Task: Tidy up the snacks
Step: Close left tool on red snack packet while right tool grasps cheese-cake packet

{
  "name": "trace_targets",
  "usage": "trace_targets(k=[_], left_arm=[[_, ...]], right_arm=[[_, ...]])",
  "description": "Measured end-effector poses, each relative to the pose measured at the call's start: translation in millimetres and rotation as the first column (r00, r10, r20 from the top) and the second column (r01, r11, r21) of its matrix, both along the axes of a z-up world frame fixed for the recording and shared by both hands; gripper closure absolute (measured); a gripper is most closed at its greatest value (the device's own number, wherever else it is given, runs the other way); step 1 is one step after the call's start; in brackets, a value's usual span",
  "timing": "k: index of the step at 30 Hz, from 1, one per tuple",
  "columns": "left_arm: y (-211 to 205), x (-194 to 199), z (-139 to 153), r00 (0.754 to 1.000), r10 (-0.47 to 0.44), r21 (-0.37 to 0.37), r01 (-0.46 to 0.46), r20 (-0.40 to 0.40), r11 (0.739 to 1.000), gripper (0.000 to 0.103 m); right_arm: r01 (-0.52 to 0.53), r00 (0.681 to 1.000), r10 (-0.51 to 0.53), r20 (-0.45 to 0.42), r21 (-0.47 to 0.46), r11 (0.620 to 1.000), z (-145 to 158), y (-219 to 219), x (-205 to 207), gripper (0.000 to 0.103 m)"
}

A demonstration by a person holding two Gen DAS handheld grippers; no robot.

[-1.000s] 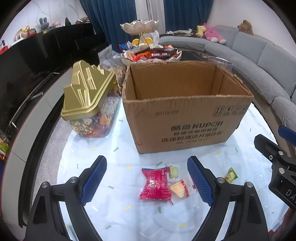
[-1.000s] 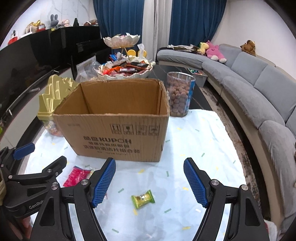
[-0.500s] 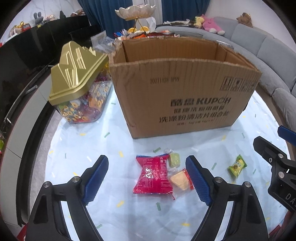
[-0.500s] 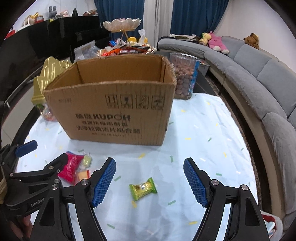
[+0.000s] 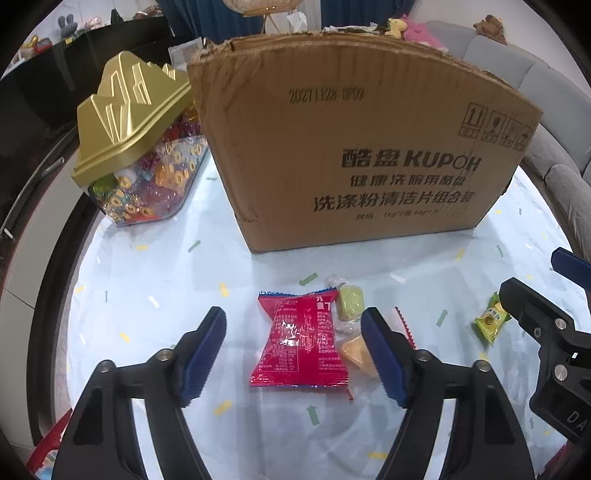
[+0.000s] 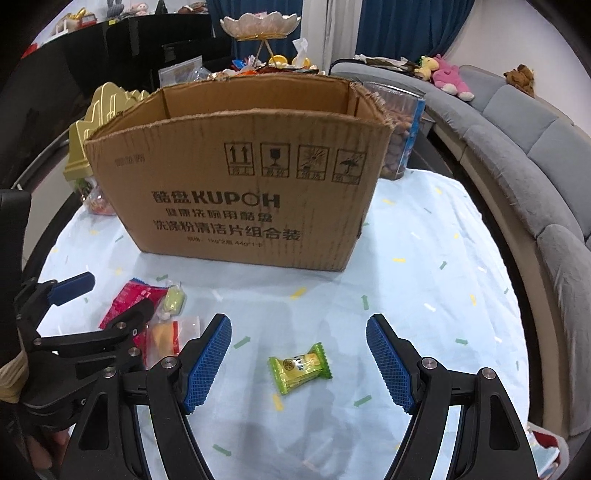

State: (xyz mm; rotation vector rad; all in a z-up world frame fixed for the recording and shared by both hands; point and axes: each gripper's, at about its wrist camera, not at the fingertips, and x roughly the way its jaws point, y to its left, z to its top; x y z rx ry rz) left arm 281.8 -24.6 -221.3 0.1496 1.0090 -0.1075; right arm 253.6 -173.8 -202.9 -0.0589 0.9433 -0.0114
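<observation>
Living-room surroundings frame the scene: a grey sofa curves along the right side, dark blue curtains hang at the back, and a round tabletop covered in a pale blue cloth with small confetti marks sits in front. An open cardboard box printed with "KUPOH" stands upright on the tabletop. Just left of the box is a clear candy container with a gold lid, full of colourful sweets. Behind the box to its right stands a clear jar of brown snacks. Near the front of the tabletop, apart from the box, lie the loose snacks. A red snack packet lies flat between the left gripper's blue-padded fingers, which are spread wide and touch nothing. Just right of the packet are a small pale green candy and a yellow snack in a clear wrapper, the latter partly hidden behind the left gripper's right-hand finger. Further right, a green-wrapped candy lies alone between the right gripper's fingers, which are likewise spread wide and hold nothing. Both grippers hover low over the tabletop, side by side.
</observation>
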Motion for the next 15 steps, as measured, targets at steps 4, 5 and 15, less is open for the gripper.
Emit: trace_targets(k=[4,5,15], left_arm=[[2.3,0.9,-5.9,1.0,0.003,-0.01,-0.003,-0.016,1.0,0.037],[2.4,0.9,-7.8,1.0,0.004,-0.014,-0.004,-0.02,1.0,0.038],[11.1,-1.0,-21.1,0.998,0.026,-0.037,-0.028,-0.048,0.999,0.058]], right_arm=[[-0.012,1.0,0.012,-0.009,-0.001,1.0,-4.1,3.7,0.7,0.026],[-0.014,1.0,0.014,-0.01,-0.001,1.0,-4.7,4.3,0.8,0.026],[-0.07,0.997,0.07,-0.038,0.0,0.998,-16.6,19.7,2.9,0.026]])
